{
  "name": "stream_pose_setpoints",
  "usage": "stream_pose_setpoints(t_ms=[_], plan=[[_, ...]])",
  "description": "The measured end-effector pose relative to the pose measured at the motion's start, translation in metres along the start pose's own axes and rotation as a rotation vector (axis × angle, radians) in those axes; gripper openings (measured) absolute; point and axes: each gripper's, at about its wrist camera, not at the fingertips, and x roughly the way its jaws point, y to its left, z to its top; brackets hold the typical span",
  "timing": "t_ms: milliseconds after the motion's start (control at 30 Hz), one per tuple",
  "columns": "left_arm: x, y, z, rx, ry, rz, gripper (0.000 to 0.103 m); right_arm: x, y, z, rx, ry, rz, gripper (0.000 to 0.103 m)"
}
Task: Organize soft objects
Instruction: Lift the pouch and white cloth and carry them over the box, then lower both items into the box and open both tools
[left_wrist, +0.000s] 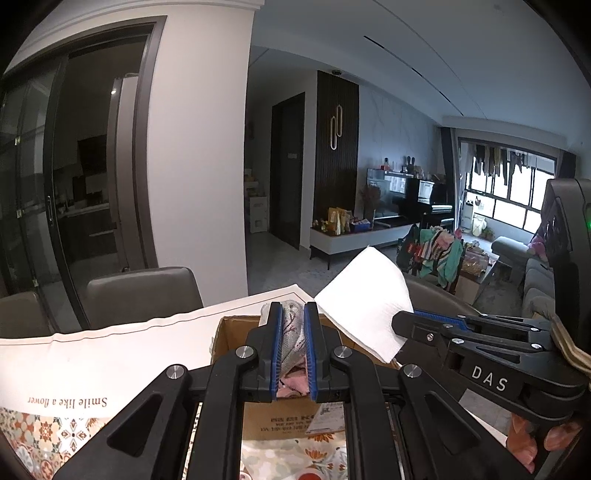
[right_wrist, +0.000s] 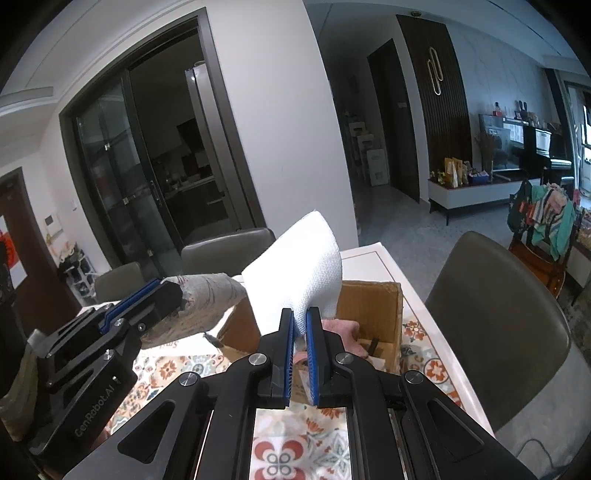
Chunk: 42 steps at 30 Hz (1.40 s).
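My left gripper (left_wrist: 293, 314) is shut on a grey patterned cloth (left_wrist: 291, 332), which shows in the right wrist view as a rolled grey bundle (right_wrist: 207, 306) held over the table. My right gripper (right_wrist: 300, 317) is shut on the lower corner of a white cloth (right_wrist: 299, 273) that stands up above it. From the left wrist view the same white cloth (left_wrist: 369, 306) fans out to the right. Both cloths hang above an open cardboard box (right_wrist: 373, 306), where a pink fabric (right_wrist: 343, 328) lies inside. The box (left_wrist: 280, 417) sits just under my left gripper.
The table (right_wrist: 373, 258) carries a floral tablecloth (right_wrist: 295, 454). Grey chairs (right_wrist: 495, 314) ring the table, one close on the right, others (left_wrist: 144, 295) at the far side. Dark glass doors stand behind. A person's fingers (left_wrist: 524, 439) hold the right gripper's handle.
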Motion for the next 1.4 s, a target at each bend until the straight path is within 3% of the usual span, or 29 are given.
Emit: stream_pose_setpoints(t_ms=[500, 967, 1400], plan=[[0.052, -0.003, -0.007, 0.021, 0.045, 0.023, 0.013, 0.053, -0.012, 0.005, 0.012, 0.071, -0.023, 0.008], [0.109, 0.002, -0.026, 0.025, 0.162, 0.034, 0.013, 0.11, -0.034, -0.009, 0.037, 0.21, -0.035, 0.008], [0.126, 0.005, -0.049, 0.009, 0.272, 0.014, 0.014, 0.14, -0.034, -0.031, 0.055, 0.356, 0.023, 0.01]])
